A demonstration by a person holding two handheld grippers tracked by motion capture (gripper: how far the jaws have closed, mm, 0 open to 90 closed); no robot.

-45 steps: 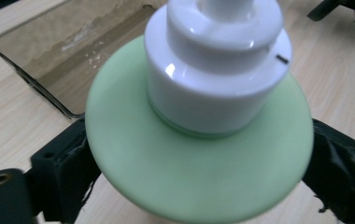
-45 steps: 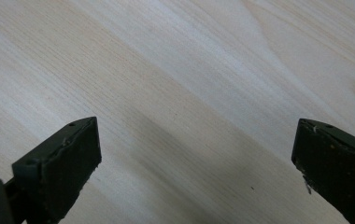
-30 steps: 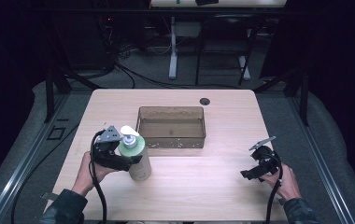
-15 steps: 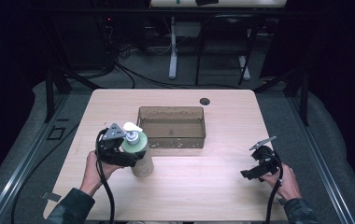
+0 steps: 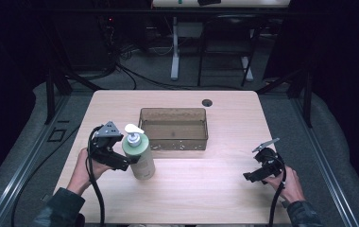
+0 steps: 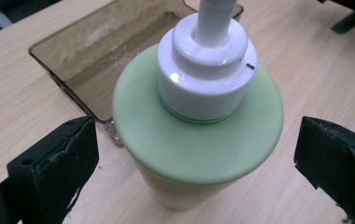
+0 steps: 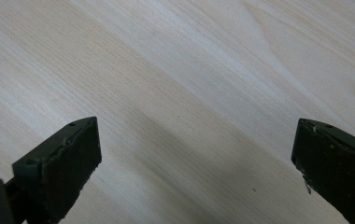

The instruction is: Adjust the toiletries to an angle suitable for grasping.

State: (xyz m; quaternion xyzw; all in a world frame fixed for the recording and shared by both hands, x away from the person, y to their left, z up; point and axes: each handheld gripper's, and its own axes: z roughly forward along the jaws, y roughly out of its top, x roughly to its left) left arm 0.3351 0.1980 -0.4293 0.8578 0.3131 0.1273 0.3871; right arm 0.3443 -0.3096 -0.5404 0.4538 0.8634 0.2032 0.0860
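Standing upright just in front of the tray's point(image 5: 173, 128) near left corner, the soap bottle point(image 5: 138, 156) sits between the left gripper's point(image 5: 121, 163) jaws, which have just been opening and clear it. The right gripper point(image 5: 258, 174), well right of the tray, gapes empty.

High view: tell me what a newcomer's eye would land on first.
First, the pale green pump bottle with a white pump head, upright on the light wooden table at its left front. The left gripper brackets it; its jaws have just been opening, clear of the bottle's sides. Behind stands a smoky brown translucent plastic tray; the right gripper waits open.
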